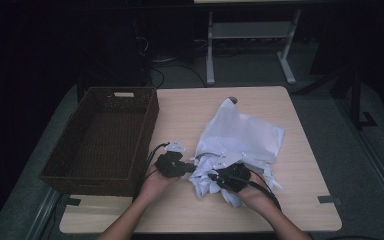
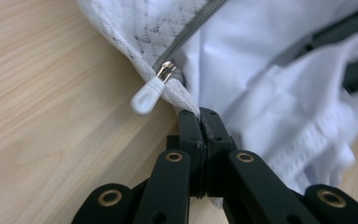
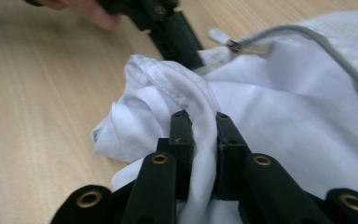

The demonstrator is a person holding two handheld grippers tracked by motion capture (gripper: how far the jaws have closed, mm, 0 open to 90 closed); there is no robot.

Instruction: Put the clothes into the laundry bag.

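— What else is on the light wooden counter [image 1: 300, 165]?

— A dark brown woven basket [image 1: 105, 140], at nine o'clock from the white zip-up cloth top [image 1: 240, 135]. It sits apart from the top. Nothing blocks the way.

— Where is the top?

— In a heap at the middle of the counter, its near edge between both hands.

— And the fingers?

— The left gripper [image 2: 200, 126] has its fingers pressed together on the hem, just at five o'clock from the white zip tab [image 2: 147, 97]. The right gripper [image 3: 204, 135] pinches a fold of the cloth between its fingers.
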